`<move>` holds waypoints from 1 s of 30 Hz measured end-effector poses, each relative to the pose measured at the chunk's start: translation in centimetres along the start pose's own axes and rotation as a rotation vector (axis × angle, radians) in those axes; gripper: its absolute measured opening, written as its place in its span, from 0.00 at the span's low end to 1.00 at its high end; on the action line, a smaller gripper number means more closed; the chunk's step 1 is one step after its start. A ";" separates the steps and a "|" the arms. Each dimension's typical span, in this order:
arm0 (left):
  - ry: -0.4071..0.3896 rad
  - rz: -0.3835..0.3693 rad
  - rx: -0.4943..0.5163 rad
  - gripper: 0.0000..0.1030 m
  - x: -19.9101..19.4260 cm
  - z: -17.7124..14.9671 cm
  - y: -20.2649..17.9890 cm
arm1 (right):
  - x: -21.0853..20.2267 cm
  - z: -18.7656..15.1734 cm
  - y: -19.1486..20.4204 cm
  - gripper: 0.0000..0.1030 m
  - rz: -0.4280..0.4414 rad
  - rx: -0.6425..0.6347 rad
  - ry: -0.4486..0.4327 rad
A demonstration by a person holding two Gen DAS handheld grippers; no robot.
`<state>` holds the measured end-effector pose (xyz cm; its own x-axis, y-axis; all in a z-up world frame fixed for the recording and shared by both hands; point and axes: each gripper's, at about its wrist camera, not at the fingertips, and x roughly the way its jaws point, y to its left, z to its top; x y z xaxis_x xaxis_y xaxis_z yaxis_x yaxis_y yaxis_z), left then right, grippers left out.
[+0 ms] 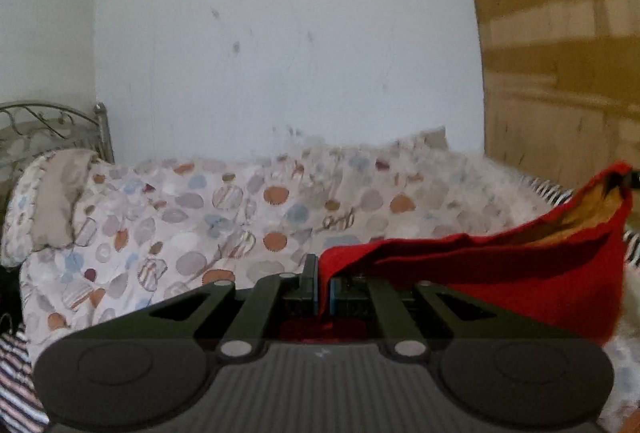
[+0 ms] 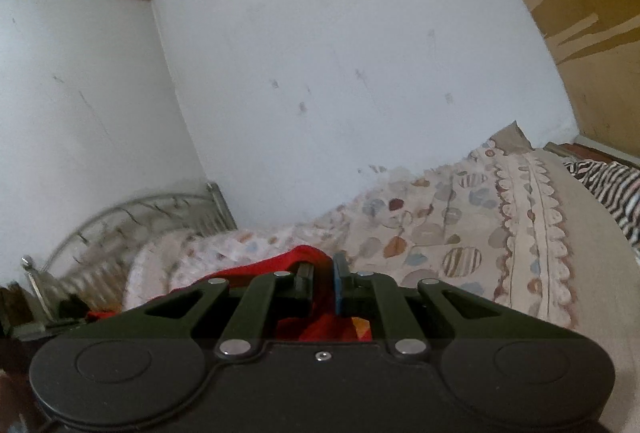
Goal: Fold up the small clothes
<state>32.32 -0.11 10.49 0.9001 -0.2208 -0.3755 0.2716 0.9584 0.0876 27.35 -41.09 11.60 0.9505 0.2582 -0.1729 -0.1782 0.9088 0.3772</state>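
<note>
A small red garment (image 1: pixel 500 265) hangs in the air above the bed, stretched between both grippers. My left gripper (image 1: pixel 323 275) is shut on one edge of it, and the cloth runs off to the right and upward. At the far right of the left wrist view the cloth's other end (image 1: pixel 616 177) is pinched by a dark tip. In the right wrist view my right gripper (image 2: pixel 322 275) is shut on the red garment (image 2: pixel 296 261), which trails off to the left; a patch with orange and yellow shows below the fingers.
A bed with a shell-patterned quilt (image 1: pixel 200 217) fills the lower part of both views, with a metal headboard (image 1: pixel 48 129) at the left. A zebra-striped cloth (image 2: pixel 608 185) lies at the right. A white wall (image 1: pixel 280 33) stands behind, a brown wooden cupboard (image 1: pixel 560 73) to the right.
</note>
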 end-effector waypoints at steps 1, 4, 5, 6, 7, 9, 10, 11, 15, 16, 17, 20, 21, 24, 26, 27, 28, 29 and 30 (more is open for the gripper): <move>0.033 -0.010 -0.002 0.04 2.4 0.4 0.5 | 1.9 0.4 -0.5 0.09 -0.006 -0.010 0.021; 0.111 -0.025 -0.006 0.04 8.6 0.6 1.8 | 7.7 0.8 -1.9 0.09 -0.031 -0.033 0.087; 0.129 -0.024 0.001 0.04 10.5 0.5 2.0 | 9.8 0.8 -2.3 0.09 -0.044 -0.041 0.111; 0.144 -0.024 0.015 0.04 12.4 0.2 2.2 | 11.5 0.7 -2.7 0.09 -0.053 -0.049 0.130; 0.157 -0.025 0.028 0.04 14.0 0.1 2.4 | 13.2 0.5 -3.2 0.09 -0.061 -0.053 0.147; 0.179 -0.031 0.035 0.05 17.0 -0.3 2.9 | 16.1 0.1 -4.2 0.09 -0.083 -0.051 0.177; 0.192 -0.032 0.032 0.05 18.3 -0.5 3.1 | 17.7 -0.1 -4.8 0.09 -0.097 -0.044 0.195; 0.210 -0.034 0.028 0.05 19.7 -0.7 3.4 | 18.9 -0.4 -5.4 0.09 -0.109 -0.035 0.208; 0.293 -0.068 0.015 0.06 24.4 -2.0 4.1 | 23.4 -2.1 -8.2 0.09 -0.163 0.025 0.277; 0.313 -0.082 0.006 0.06 25.3 -2.4 4.3 | 24.2 -2.6 -8.8 0.09 -0.176 0.038 0.294; 0.333 -0.096 -0.004 0.06 26.1 -2.9 4.5 | 25.0 -3.2 -9.3 0.09 -0.192 0.047 0.313; 0.371 -0.131 -0.056 0.07 27.5 -3.6 5.2 | 26.7 -4.6 -10.7 0.09 -0.222 0.074 0.356; 0.374 -0.144 -0.077 0.08 27.7 -3.7 5.5 | 27.0 -5.1 -11.1 0.09 -0.231 0.087 0.366; 0.376 -0.186 -0.142 0.11 27.7 -3.5 6.6 | 27.5 -5.9 -11.9 0.09 -0.247 0.111 0.386; 0.385 -0.222 -0.189 0.12 27.7 -3.3 7.5 | 27.6 -5.9 -12.1 0.09 -0.249 0.112 0.392; 0.393 -0.239 -0.211 0.12 27.8 -3.1 8.0 | 27.7 -5.9 -12.1 0.09 -0.247 0.109 0.395; 0.400 -0.252 -0.231 0.12 27.9 -3.0 8.4 | 27.8 -5.9 -12.0 0.09 -0.246 0.104 0.397; 0.407 -0.265 -0.250 0.12 27.8 -2.9 8.9 | 27.9 -5.8 -11.9 0.09 -0.244 0.098 0.399; 0.411 -0.274 -0.267 0.13 27.8 -2.8 9.3 | 28.0 -5.7 -11.8 0.09 -0.243 0.091 0.402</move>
<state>58.95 3.20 -1.70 0.5873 -0.4309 -0.6852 0.3335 0.9001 -0.2802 54.62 -42.71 -2.89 0.7850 0.1645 -0.5973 0.0766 0.9309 0.3570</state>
